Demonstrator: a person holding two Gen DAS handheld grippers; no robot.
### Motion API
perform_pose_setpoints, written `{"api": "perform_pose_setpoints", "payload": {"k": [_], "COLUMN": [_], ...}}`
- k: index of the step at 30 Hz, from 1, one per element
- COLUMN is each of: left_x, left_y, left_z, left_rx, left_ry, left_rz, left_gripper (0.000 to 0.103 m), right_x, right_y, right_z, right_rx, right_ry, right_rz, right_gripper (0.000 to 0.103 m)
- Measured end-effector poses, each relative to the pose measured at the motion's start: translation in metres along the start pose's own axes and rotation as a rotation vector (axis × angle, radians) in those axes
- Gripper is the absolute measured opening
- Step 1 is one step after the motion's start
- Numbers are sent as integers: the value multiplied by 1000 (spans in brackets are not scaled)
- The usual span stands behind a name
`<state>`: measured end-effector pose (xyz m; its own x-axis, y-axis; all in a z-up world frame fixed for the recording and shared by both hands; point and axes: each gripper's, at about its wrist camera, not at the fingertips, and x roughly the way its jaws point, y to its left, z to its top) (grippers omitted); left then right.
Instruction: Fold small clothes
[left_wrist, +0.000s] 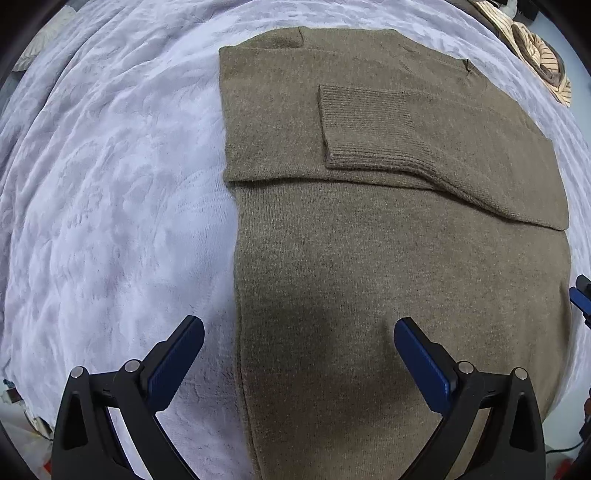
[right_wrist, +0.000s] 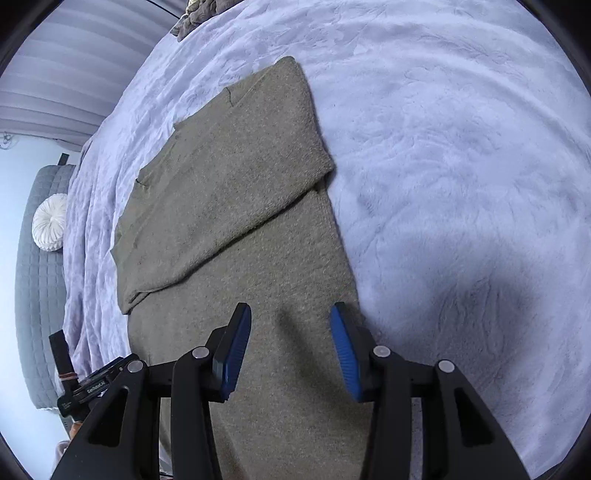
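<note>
An olive-brown knit sweater (left_wrist: 388, 258) lies flat on a pale lilac plush blanket (left_wrist: 110, 203). Both sleeves are folded across its upper body, and the ribbed cuff (left_wrist: 369, 125) of one lies on top. My left gripper (left_wrist: 299, 332) is open and empty, hovering over the sweater's lower left edge, one finger over the blanket, one over the knit. In the right wrist view the sweater (right_wrist: 240, 221) runs away from me. My right gripper (right_wrist: 291, 321) is open and empty above the sweater's lower right part, near its right edge.
A striped beige garment (left_wrist: 535, 55) lies bunched at the blanket's far right. The right gripper's blue tip (left_wrist: 581, 299) shows at the right edge of the left wrist view. A grey quilted headboard (right_wrist: 37, 295) with a round white cushion (right_wrist: 50, 223) stands left. Dark fabric (right_wrist: 192, 18) lies far off.
</note>
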<state>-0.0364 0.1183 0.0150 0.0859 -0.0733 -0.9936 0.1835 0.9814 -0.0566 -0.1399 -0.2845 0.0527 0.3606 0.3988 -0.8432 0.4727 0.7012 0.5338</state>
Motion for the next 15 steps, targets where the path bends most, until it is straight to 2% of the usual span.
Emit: {"api": "perform_pose_setpoints", "payload": {"k": [5, 10, 13, 15], "left_x": [-7, -11, -15, -18], "left_y": [-1, 1, 3, 9], "left_z": [-15, -39, -67, -88], "left_rx": [16, 49, 72, 69], "left_ry": [16, 66, 101, 135], "left_rz": [-1, -15, -51, -101], "left_gripper": [103, 103, 103, 103], "right_x": [3, 9, 7, 5], "right_y": [12, 19, 19, 17], "right_z": [-5, -17, -30, -38], "right_rx": [-7, -16, -17, -12], "right_ry": [39, 91, 124, 151], "right_rz": [9, 20, 21, 35], "right_gripper": [48, 49, 49, 49]}}
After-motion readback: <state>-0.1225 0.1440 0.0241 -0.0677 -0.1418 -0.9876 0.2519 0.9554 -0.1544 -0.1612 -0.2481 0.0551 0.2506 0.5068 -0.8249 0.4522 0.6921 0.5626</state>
